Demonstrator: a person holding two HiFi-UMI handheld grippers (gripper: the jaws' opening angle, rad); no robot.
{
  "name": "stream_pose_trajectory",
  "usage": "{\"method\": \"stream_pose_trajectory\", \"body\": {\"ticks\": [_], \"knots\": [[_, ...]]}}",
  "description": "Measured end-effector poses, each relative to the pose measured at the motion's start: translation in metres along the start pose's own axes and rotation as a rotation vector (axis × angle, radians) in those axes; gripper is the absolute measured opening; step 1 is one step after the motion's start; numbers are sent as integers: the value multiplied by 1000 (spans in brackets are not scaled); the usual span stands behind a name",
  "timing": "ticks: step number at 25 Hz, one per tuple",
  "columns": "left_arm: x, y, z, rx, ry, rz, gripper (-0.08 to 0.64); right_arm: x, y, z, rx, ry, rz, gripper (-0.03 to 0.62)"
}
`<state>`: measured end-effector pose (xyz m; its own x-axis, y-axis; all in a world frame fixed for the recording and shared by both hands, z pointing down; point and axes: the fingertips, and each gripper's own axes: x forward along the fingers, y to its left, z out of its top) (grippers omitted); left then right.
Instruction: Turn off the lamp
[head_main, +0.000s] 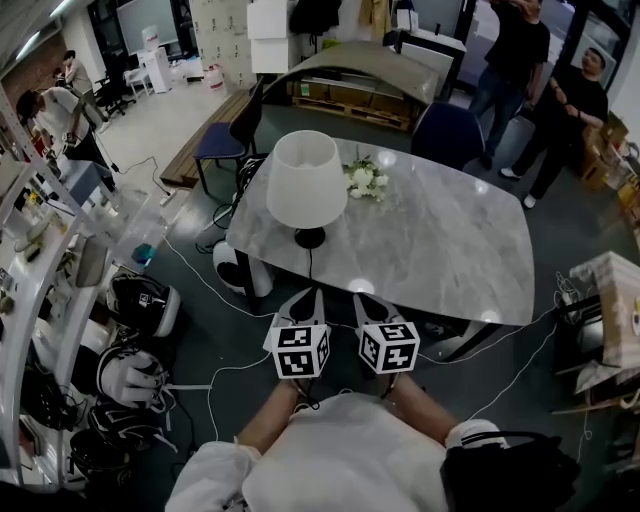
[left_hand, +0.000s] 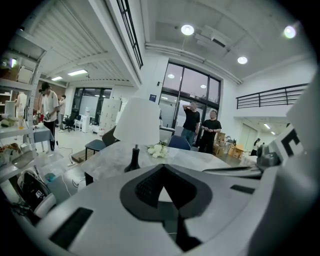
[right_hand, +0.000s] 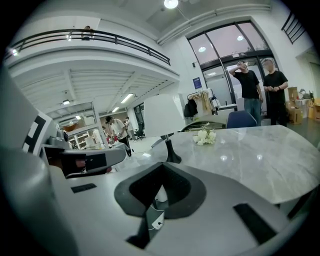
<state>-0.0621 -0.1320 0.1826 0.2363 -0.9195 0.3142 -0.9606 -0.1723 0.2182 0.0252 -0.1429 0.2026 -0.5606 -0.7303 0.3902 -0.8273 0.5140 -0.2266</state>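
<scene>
1. Lamp (head_main: 306, 188) stands near the table's (head_main: 430, 250) left edge, ahead of my left gripper (head_main: 310, 295) and right gripper (head_main: 364, 298), touching neither.
2. Both grippers hover side by side at the near edge, jaws closed, holding nothing.
3. Bare tabletop spreads right of the lamp; flowers (head_main: 363, 180) lie behind it.

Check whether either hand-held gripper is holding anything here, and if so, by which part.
Nothing is held. The left hand-held gripper and the right hand-held gripper both have their jaws together and empty, short of the lamp.
</scene>
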Motion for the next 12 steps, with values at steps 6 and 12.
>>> {"method": "stream_pose_trajectory", "body": {"ticks": [6, 12], "knots": [[-2, -3, -4, 4, 6, -6, 8, -6, -4, -4, 10, -2, -19, -2], [-6, -6, -11, 1, 12, -10, 8, -11, -7, -10, 32, -4, -31, -2]]}}
